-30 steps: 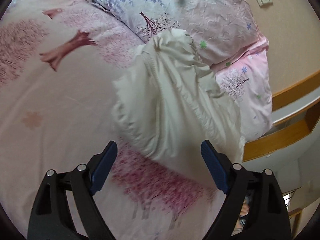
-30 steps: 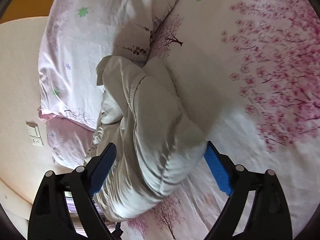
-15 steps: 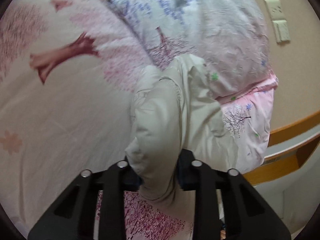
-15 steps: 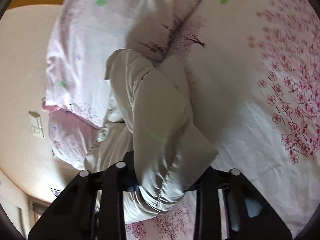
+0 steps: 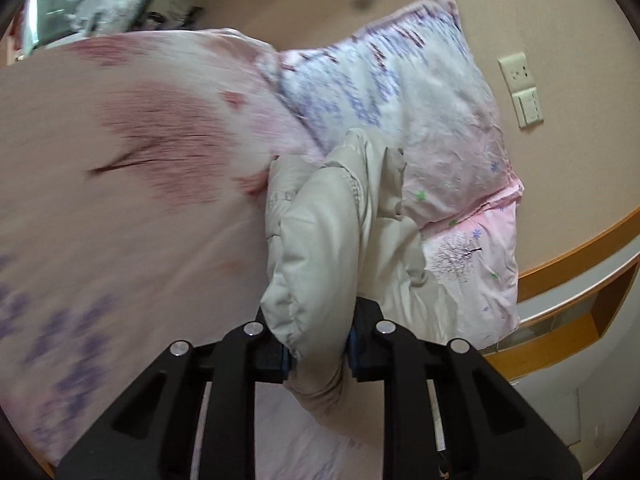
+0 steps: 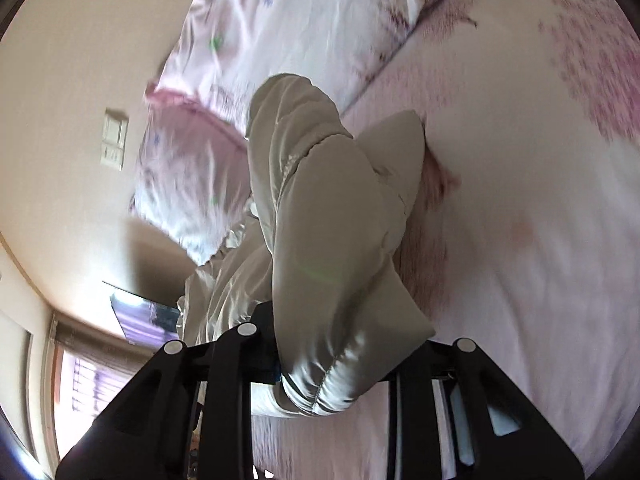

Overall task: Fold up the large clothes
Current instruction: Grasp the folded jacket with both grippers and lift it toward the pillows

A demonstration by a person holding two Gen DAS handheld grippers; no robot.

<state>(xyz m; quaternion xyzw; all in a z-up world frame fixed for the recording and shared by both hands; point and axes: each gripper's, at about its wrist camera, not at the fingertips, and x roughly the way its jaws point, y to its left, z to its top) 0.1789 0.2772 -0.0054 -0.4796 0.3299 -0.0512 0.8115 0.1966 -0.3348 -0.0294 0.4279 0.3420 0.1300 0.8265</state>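
Observation:
A cream padded jacket (image 5: pixel 328 240) lies bunched on a bed with a pink blossom-print cover (image 5: pixel 120 200). My left gripper (image 5: pixel 318 350) is shut on a thick fold of the jacket and holds it lifted off the cover. In the right wrist view the same jacket (image 6: pixel 332 240) hangs in a puffy roll, and my right gripper (image 6: pixel 332 368) is shut on its near edge. The far end of the jacket rests against the pillows. The fabric hides the pads of both grippers.
Two floral pillows (image 5: pixel 420 92) lean on the beige wall at the head of the bed. Wall switches (image 5: pixel 524 92) sit beside them. A wooden bedside shelf (image 5: pixel 580 280) stands to the right. A window with blinds (image 6: pixel 80 380) shows at the lower left of the right wrist view.
Both grippers were open around the jacket a second ago, then closed on it. Both have since lifted their folds up, so more wall and pillow shows.

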